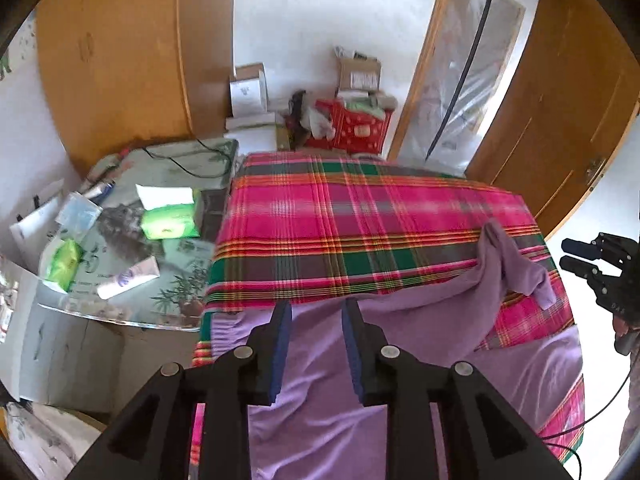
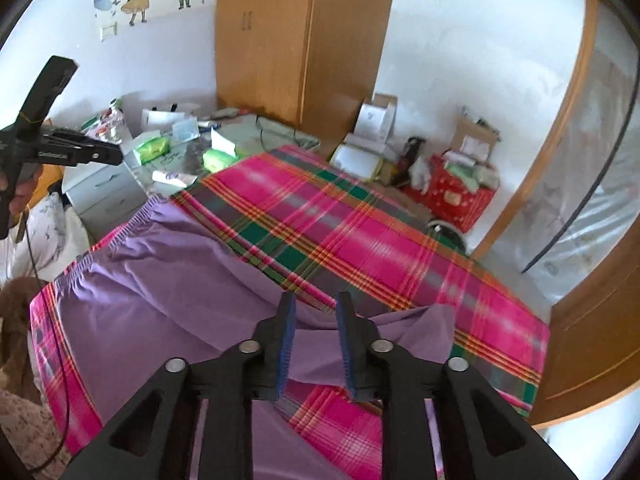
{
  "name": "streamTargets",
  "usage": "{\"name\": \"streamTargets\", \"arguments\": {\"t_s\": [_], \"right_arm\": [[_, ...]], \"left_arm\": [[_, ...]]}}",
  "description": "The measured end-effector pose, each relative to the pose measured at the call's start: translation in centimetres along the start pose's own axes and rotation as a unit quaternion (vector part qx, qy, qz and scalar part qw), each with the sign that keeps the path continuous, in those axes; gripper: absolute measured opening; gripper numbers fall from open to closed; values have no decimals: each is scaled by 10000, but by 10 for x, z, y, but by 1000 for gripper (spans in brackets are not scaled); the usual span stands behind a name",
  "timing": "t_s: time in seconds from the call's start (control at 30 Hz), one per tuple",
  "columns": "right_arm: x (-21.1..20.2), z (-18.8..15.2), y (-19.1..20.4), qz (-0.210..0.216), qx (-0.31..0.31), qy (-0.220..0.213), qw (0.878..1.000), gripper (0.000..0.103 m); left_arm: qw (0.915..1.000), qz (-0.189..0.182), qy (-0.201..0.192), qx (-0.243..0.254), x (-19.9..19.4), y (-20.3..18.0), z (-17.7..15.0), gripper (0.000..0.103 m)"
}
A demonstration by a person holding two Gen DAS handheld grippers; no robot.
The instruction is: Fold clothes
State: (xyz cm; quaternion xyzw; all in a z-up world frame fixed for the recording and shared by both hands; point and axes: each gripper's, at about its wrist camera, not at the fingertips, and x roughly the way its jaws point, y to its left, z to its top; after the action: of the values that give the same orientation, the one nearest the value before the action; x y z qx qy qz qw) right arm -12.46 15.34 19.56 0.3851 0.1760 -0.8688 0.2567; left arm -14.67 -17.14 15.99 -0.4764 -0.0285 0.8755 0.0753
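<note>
While both tongs, left [image 1: 316, 308] and right [image 2: 316, 300], hover apart and empty, purple garment [image 2: 160, 280] covers the plaid bed's [image 2: 360, 240] near edge.

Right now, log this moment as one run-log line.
stage: fold clothes | left gripper: jaws open, empty | right gripper: jaws open, empty | purple garment: released, flat on plaid bed cover

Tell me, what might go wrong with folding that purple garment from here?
Both grippers, left and right, are open above the purple garment, holding nothing. One corner is bunched and twisted, so the next fold may trap creases. The garment's elastic edge lies near the side of the plaid cloth, so a tug could drag it off.
</note>
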Motion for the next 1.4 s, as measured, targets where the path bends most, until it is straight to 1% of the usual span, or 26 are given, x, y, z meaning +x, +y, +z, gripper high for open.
{"name": "streamTargets", "arguments": {"t_s": [0.07,0.2,0.37,0.43,0.47,0.53,0.57,0.6,0.73,0.83,0.97,1.03,1.17,1.4], "right_arm": [[22,-2,-2,92,-8,141,9999,26],[69,-9,-9,313,-12,471,9984,26],[124,-19,-16,739,60,914,9931,28],[139,-20,-15,873,16,999,9912,32],[145,-21,-13,875,-45,1002,9911,33],[153,-21,-10,979,-110,997,9901,35],[158,-22,-8,1011,-151,1005,9897,38],[162,-22,-6,1042,-193,1017,9892,40],[174,-21,0,1077,-367,1102,9874,41],[178,-21,2,1085,-493,1142,9863,43],[183,-22,-1,1000,-524,1171,9867,43],[186,-23,-4,925,-486,1187,9874,43],[191,-26,-7,937,-461,1233,9869,43],[196,-26,-7,995,-376,1289,9859,43]], "left_arm": [[9995,-18,257,192,26,0,2,27],[9956,262,667,609,75,-1,-2,27],[9904,423,921,937,110,4,-9,27],[9878,518,959,1116,118,5,-13,27],[9869,520,987,1163,121,6,-14,27],[9852,559,1052,1232,128,8,-16,27],[9852,573,1072,1211,132,11,-15,27],[9851,587,1093,1189,136,14,-15,27],[9861,611,1114,1072,146,26,-13,27],[9837,632,1120,1255,150,25,-15,27],[9800,532,1157,1529,151,18,-20,27],[9799,475,1176,1538,153,19,-22,27],[9811,392,1154,1506,155,25,-21,31],[9741,571,898,1993,153,17,-29,32]]}}
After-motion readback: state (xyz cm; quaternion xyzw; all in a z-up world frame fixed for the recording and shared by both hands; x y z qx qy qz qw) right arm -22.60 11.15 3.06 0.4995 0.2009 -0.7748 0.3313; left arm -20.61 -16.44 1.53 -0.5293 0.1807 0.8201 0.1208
